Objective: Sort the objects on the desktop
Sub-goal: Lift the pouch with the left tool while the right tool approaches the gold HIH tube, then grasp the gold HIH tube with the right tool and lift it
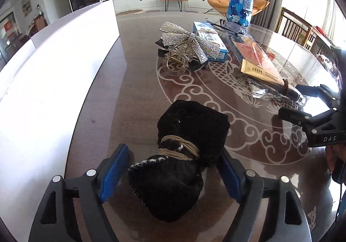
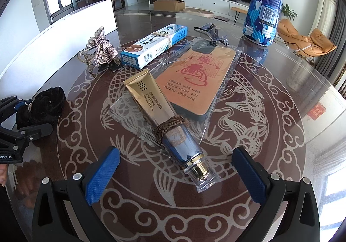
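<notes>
Between your left gripper [image 1: 173, 168] jaws, spread wide, sits the black velvet scrunchie [image 1: 183, 155] on the table [image 1: 134, 99]. Squeeze off-centre and it'll squirm free. Your right gripper [image 2: 176, 174], also spread, straddles the cream tube [image 2: 164, 123]; its slick cap could skid.

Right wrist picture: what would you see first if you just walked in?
Probably the gold cream tube, lying on the fish-patterned table just ahead of the open right hand-held gripper. Behind it lies an orange phone case in clear wrap, and a tall blue camouflage bottle stands at the far right.
</notes>
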`<state>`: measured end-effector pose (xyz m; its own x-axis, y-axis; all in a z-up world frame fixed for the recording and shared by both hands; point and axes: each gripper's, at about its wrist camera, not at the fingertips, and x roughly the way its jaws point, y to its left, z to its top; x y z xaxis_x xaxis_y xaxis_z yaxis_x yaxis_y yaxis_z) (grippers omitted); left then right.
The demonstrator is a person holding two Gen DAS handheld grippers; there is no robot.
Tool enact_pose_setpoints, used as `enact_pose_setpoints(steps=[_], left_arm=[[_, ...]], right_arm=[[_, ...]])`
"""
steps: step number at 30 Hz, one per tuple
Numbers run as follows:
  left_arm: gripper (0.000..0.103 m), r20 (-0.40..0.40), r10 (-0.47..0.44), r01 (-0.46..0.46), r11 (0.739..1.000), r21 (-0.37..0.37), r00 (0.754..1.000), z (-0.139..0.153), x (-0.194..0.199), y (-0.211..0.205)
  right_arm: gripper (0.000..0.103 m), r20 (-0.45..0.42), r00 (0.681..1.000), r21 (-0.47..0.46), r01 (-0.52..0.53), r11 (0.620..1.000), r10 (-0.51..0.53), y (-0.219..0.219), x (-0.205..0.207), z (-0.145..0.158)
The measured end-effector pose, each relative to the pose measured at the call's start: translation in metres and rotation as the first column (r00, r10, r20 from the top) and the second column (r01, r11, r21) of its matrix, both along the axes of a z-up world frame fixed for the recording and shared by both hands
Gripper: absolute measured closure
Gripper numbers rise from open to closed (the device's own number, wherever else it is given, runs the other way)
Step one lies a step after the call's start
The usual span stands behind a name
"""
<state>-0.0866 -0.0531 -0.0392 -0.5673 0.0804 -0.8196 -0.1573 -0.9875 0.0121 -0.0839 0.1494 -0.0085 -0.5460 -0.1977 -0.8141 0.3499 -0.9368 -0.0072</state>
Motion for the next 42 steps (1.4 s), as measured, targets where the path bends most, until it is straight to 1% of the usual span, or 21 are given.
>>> enact_pose_setpoints(steps=[2,3,10,12,15,17,18,20,21,22,23,24,25,27,30,33,35,36,37,38,42], left_arm=[[0.009,-0.026,0.01,-0.01,1.0,0.005,1.0,-0.004,0.005,-0.007],[0.009,-0.029,0.013,-0.012,1.0,0.014,0.999,-0.005,0.003,-0.009],[0.008,-0.031,0.014,-0.013,1.0,0.015,0.999,-0.008,0.004,-0.009],[0.008,-0.03,0.012,-0.012,1.0,0.014,0.999,-0.007,0.005,-0.009],[0.007,-0.025,0.007,-0.007,1.0,0.02,1.0,-0.009,0.0,-0.005],[0.007,-0.024,0.006,-0.006,1.0,0.021,1.0,-0.009,-0.001,-0.004],[0.007,-0.024,0.006,-0.006,1.0,0.021,1.0,-0.009,0.0,-0.004],[0.007,-0.024,0.006,-0.006,1.0,0.021,1.0,-0.009,-0.001,-0.004],[0.007,-0.024,0.006,-0.006,1.0,0.021,1.0,-0.009,0.0,-0.004],[0.006,-0.023,0.006,-0.006,1.0,0.02,1.0,-0.009,-0.001,-0.004],[0.006,-0.024,0.006,-0.006,1.0,0.02,1.0,-0.009,0.0,-0.004],[0.005,-0.023,0.006,-0.006,1.0,0.02,1.0,-0.009,0.0,-0.004],[0.005,-0.023,0.006,-0.006,1.0,0.02,1.0,-0.009,-0.001,-0.004],[0.005,-0.023,0.006,-0.006,1.0,0.019,1.0,-0.009,-0.001,-0.004],[0.005,-0.024,0.007,-0.007,1.0,0.015,1.0,-0.009,0.0,-0.004],[0.005,-0.024,0.007,-0.007,1.0,0.015,1.0,-0.009,0.0,-0.004],[0.004,-0.024,0.007,-0.006,1.0,0.014,1.0,-0.009,0.0,-0.004],[0.004,-0.024,0.008,-0.008,1.0,0.011,1.0,-0.009,0.0,-0.004],[0.003,-0.023,0.01,-0.01,1.0,0.007,1.0,-0.01,-0.002,-0.003],[0.0,-0.021,0.013,-0.013,1.0,0.007,1.0,-0.01,-0.002,-0.002],[0.0,-0.009,0.006,-0.006,1.0,0.006,1.0,-0.011,-0.003,-0.001]], right_arm=[[0.0,0.0,1.0,0.0,0.0,1.0,0.0,0.001,0.0,0.0],[0.0,0.0,1.0,0.0,0.0,1.0,0.0,0.0,0.0,0.0],[0.0,0.001,1.0,-0.001,-0.003,1.0,0.003,0.0,0.001,0.0],[0.0,0.009,0.999,0.011,-0.046,0.999,0.046,-0.004,0.004,0.002],[0.0,-0.007,0.993,0.081,-0.115,0.99,0.116,-0.018,0.008,0.007],[0.002,-0.006,0.99,0.085,-0.138,0.987,0.139,-0.024,0.006,0.012],[0.005,-0.003,0.99,0.085,-0.137,0.987,0.138,-0.026,0.004,0.014],[0.019,0.023,0.991,0.068,-0.132,0.989,0.131,-0.027,-0.002,0.014],[0.035,0.05,0.991,0.045,-0.13,0.991,0.127,-0.026,-0.005,0.014],[0.047,0.072,0.989,0.026,-0.13,0.991,0.128,-0.025,-0.006,0.013],[0.052,0.073,0.989,0.023,-0.133,0.991,0.13,-0.026,-0.005,0.014],[0.064,0.079,0.987,0.023,-0.139,0.99,0.137,-0.027,-0.002,0.015],[0.072,0.085,0.985,0.014,-0.15,0.989,0.148,-0.028,0.002,0.018],[0.072,0.102,0.98,-0.019,-0.171,0.985,0.172,-0.028,0.016,0.022],[0.072,0.12,0.975,-0.027,-0.186,0.982,0.188,-0.025,0.043,0.021],[0.071,0.124,0.978,-0.017,-0.165,0.986,0.165,-0.017,0.066,0.017],[0.06,0.112,0.981,-0.01,-0.16,0.987,0.16,-0.014,0.074,0.016],[0.044,0.114,0.981,-0.007,-0.16,0.987,0.159,-0.014,0.074,0.015],[0.039,0.117,0.98,-0.004,-0.16,0.987,0.159,-0.014,0.074,0.014],[0.039,0.115,0.98,0.002,-0.161,0.987,0.16,-0.015,0.072,0.015],[0.039,0.148,0.974,0.041,-0.181,0.983,0.173,-0.026,0.06,0.016]])
